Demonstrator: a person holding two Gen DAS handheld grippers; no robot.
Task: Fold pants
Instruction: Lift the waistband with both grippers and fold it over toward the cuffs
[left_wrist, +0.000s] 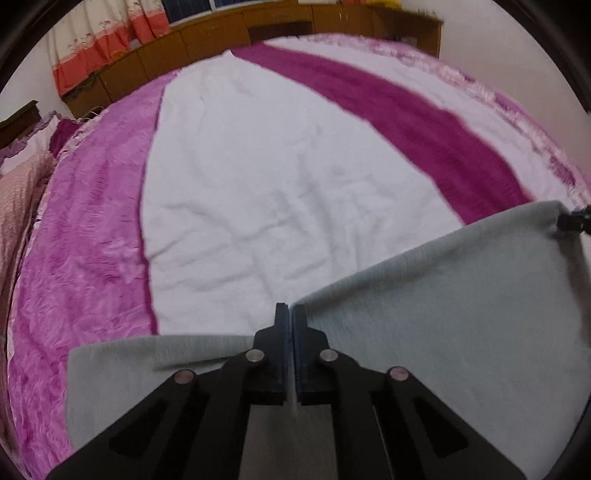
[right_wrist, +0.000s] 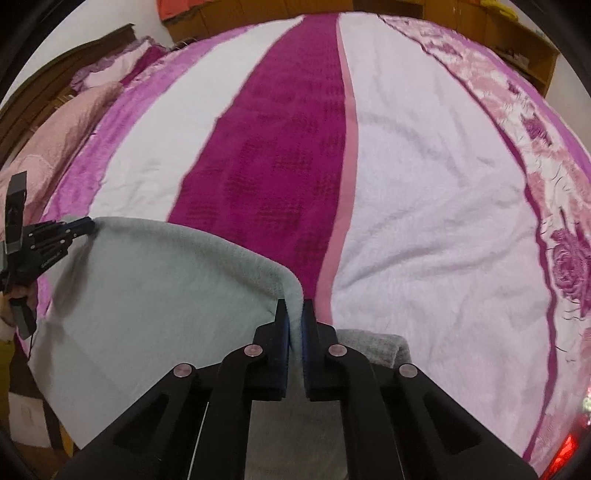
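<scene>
The pants are light grey-green fleece, held up and stretched above the bed between both grippers. My left gripper is shut on one top corner of the pants. My right gripper is shut on the other top corner, with fabric bunched between the pads. In the left wrist view the right gripper shows at the far right edge of the cloth. In the right wrist view the left gripper shows at the left edge of the pants.
The bed below has a blanket with a white panel, magenta stripe and pink floral border. Pillows lie at the left. A wooden headboard cabinet and a curtain stand beyond the bed.
</scene>
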